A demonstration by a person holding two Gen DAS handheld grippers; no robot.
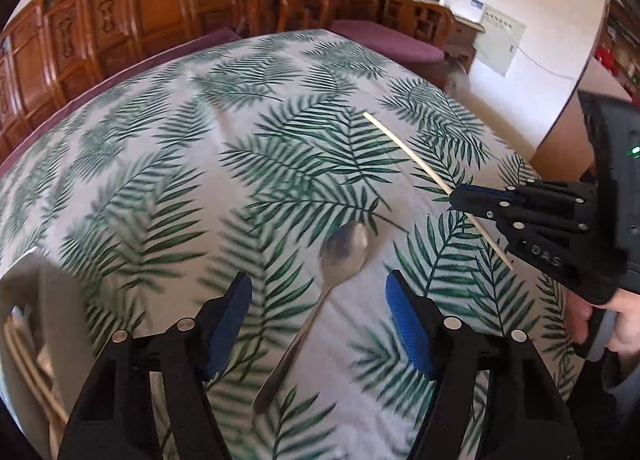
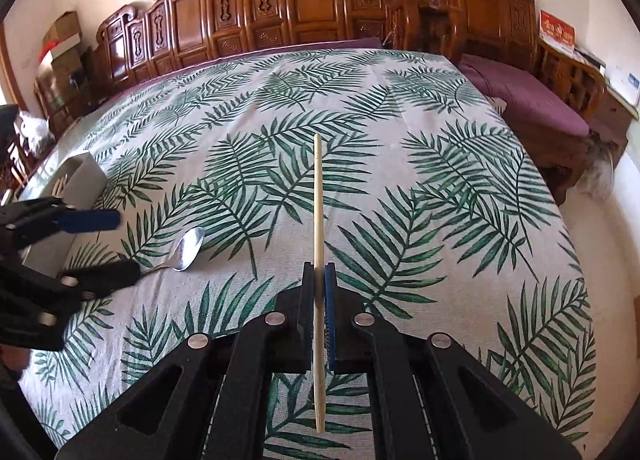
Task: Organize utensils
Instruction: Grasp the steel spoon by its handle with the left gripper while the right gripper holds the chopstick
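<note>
A metal spoon (image 1: pixel 344 256) lies on the leaf-print tablecloth (image 1: pixel 160 148), bowl away from me. My left gripper (image 1: pixel 319 276) stands open just above it, its blue pads (image 1: pixel 230 324) on either side of the handle and not touching it. My right gripper (image 2: pixel 319 270) is shut on a wooden chopstick (image 2: pixel 317 196), held near its middle above the cloth. The left wrist view shows that same chopstick (image 1: pixel 408 154) slanting out of the right gripper (image 1: pixel 456 198). From the right wrist view the spoon (image 2: pixel 188 248) lies between the left gripper's fingers (image 2: pixel 108 274).
A pale open box (image 1: pixel 48 300) holding several chopsticks (image 1: pixel 24 356) stands at the table's left edge, also in the right wrist view as the box (image 2: pixel 84 180). Carved wooden seats (image 2: pixel 312 4) with purple cushions (image 2: pixel 532 100) ring the table. A hand (image 1: pixel 620 324) holds the right gripper.
</note>
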